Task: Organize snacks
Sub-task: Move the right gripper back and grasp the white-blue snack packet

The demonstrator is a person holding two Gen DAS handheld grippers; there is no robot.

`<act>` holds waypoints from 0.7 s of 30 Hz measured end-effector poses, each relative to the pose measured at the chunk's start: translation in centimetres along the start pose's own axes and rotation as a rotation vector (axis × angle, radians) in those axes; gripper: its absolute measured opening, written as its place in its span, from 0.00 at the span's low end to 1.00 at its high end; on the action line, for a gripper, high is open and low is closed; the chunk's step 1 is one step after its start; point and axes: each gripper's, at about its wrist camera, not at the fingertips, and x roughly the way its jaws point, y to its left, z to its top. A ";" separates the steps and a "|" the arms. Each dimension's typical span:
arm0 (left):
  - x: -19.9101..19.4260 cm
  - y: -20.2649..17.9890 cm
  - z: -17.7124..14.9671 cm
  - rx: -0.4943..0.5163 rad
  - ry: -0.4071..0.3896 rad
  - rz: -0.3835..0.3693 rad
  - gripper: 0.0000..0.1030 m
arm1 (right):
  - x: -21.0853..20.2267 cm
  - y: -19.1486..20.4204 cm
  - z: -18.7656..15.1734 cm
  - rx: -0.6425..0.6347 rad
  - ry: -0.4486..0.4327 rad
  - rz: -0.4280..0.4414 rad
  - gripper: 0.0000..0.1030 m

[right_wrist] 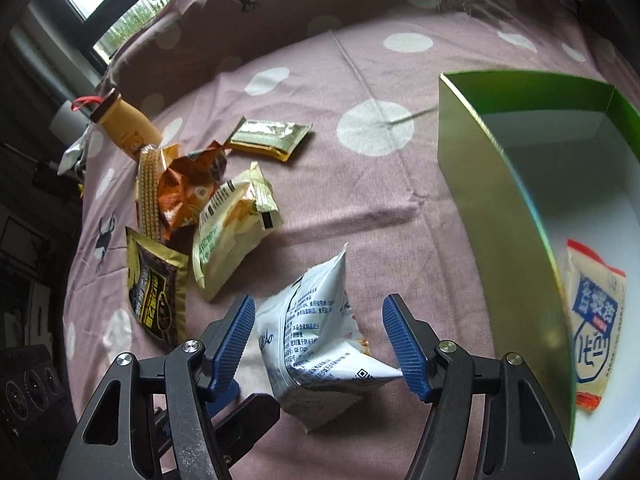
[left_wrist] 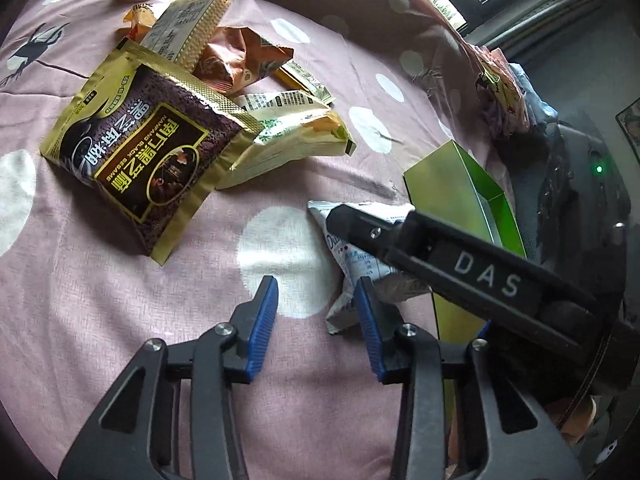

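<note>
A white snack packet (right_wrist: pixel 316 344) lies on the pink dotted cloth between the open fingers of my right gripper (right_wrist: pixel 320 340); it also shows in the left wrist view (left_wrist: pixel 360 264), partly under the right gripper's black body. My left gripper (left_wrist: pixel 316 316) is open and empty just left of that packet. A pile of snacks lies further off: a black sesame packet (left_wrist: pixel 144 156), a cream packet (left_wrist: pixel 288 140), an orange bag (left_wrist: pixel 236 60). A green box (right_wrist: pixel 480 168) at right holds one orange-edged packet (right_wrist: pixel 596 328).
A small gold packet (right_wrist: pixel 268 138) lies apart from the pile. A yellow bear-print bottle (right_wrist: pixel 124 124) stands at the cloth's far left. Pillows and a window are behind. The bed edge drops off at left in the right wrist view.
</note>
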 end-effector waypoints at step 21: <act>-2.3 2.1 1.6 0.043 0.007 0.043 0.28 | 1.2 2.1 -0.8 0.014 0.111 0.264 0.55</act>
